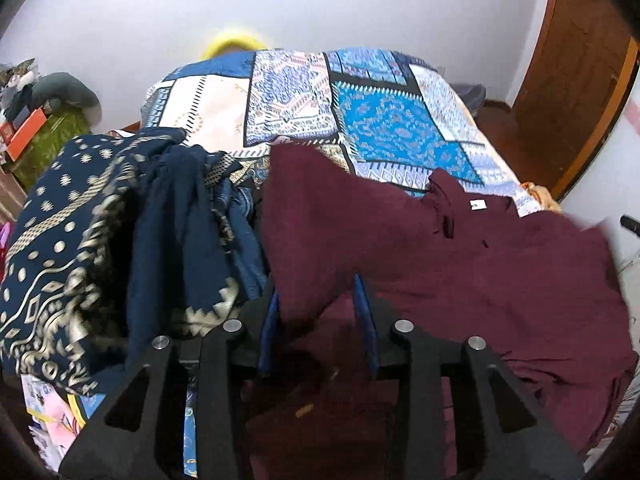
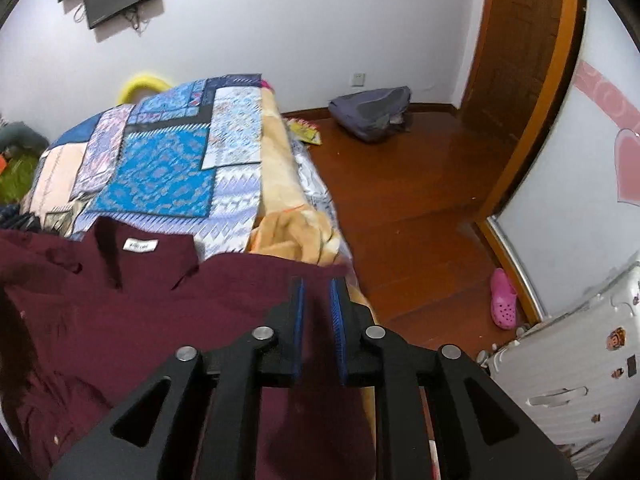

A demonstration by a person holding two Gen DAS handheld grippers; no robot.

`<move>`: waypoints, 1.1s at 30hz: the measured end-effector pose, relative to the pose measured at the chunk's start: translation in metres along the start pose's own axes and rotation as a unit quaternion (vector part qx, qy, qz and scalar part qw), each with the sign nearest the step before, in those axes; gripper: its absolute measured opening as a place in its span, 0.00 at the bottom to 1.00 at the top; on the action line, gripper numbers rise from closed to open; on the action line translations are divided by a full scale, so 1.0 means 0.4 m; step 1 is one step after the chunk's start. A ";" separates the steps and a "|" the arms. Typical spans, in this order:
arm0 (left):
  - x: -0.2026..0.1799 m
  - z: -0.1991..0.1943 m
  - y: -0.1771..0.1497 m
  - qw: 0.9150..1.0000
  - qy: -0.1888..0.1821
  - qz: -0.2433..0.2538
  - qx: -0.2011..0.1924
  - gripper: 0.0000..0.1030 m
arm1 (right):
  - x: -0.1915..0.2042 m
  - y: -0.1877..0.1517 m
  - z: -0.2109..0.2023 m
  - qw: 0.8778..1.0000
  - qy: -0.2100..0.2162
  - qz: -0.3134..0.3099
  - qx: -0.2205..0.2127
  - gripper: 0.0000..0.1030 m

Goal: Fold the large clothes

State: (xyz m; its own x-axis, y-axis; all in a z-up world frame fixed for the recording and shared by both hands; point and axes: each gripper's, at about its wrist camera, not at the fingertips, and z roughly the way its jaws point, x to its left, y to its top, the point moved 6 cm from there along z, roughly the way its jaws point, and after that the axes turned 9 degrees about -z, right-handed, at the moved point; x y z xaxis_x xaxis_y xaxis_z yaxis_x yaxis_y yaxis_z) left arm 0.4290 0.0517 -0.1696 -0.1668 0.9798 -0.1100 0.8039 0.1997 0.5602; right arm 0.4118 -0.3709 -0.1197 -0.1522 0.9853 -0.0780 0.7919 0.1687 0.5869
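Note:
A large maroon shirt [image 1: 500, 280] lies spread over the near end of a bed, its collar and white label [image 1: 476, 204] facing up. My left gripper [image 1: 316, 280] is over the shirt's left part. A raised fold of the maroon cloth stands between its parted blue pads, which do not clamp it. In the right wrist view the same shirt [image 2: 140, 312] fills the lower left. My right gripper [image 2: 317, 280] sits at its right edge, jaws a narrow gap apart with maroon cloth showing in the gap.
A blue patchwork quilt [image 1: 380, 120] covers the bed. A heap of navy patterned clothes [image 1: 80, 240] lies left of the shirt. On the wooden floor to the right are a grey backpack [image 2: 372, 114], a pink shoe [image 2: 503, 298] and a white suitcase [image 2: 568, 368].

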 end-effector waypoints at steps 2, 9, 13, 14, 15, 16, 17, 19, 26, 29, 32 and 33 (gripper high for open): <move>0.007 -0.044 -0.007 1.000 -0.015 -0.005 -0.013 0.38 | 0.010 -0.010 -0.028 1.000 0.023 -0.003 -0.004 0.16; 0.009 -0.183 -0.053 0.998 -0.019 0.023 -0.053 0.57 | 0.078 -0.056 -0.161 0.997 0.058 -0.027 -0.046 0.55; 0.023 -0.235 -0.101 0.998 -0.021 0.023 -0.059 0.66 | 0.116 -0.095 -0.235 0.995 0.073 -0.039 -0.060 0.68; 0.032 -0.249 -0.119 0.998 -0.020 0.023 -0.059 0.67 | 0.122 -0.104 -0.245 0.994 0.075 -0.042 -0.062 0.69; 0.038 -0.256 -0.131 0.998 -0.020 0.022 -0.059 0.69 | 0.132 -0.117 -0.261 0.994 0.077 -0.048 -0.064 0.69; 0.046 -0.264 -0.148 0.998 -0.022 0.021 -0.057 0.70 | 0.139 -0.128 -0.269 0.993 0.079 -0.052 -0.065 0.70; 0.051 -0.266 -0.159 0.998 -0.023 0.020 -0.054 0.70 | 0.148 -0.143 -0.279 0.993 0.080 -0.056 -0.065 0.70; 0.068 -0.272 -0.195 0.999 -0.024 0.020 -0.045 0.70 | 0.159 -0.176 -0.287 0.993 0.079 -0.058 -0.061 0.70; 0.132 -0.247 -0.316 1.000 -0.022 0.005 -0.003 0.71 | 0.173 -0.310 -0.279 0.996 0.075 -0.043 -0.027 0.70; 0.166 -0.235 -0.376 1.000 -0.019 0.000 0.017 0.71 | 0.166 -0.370 -0.276 0.997 0.080 -0.015 -0.006 0.70; 0.197 -0.220 -0.433 0.999 -0.023 -0.016 0.042 0.71 | 0.164 -0.430 -0.274 0.995 0.096 0.011 0.012 0.70; 0.208 -0.210 -0.453 0.998 -0.025 -0.023 0.052 0.71 | 0.162 -0.446 -0.271 0.995 0.098 0.018 0.017 0.70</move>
State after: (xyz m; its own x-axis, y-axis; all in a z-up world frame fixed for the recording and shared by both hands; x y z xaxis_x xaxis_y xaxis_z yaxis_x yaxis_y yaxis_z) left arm 0.2215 0.0964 -0.2113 -0.1782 0.9680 -0.1768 0.8517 0.2417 0.4650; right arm 0.1967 -0.3400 -0.1419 -0.2331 0.9669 0.1033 0.8182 0.1376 0.5582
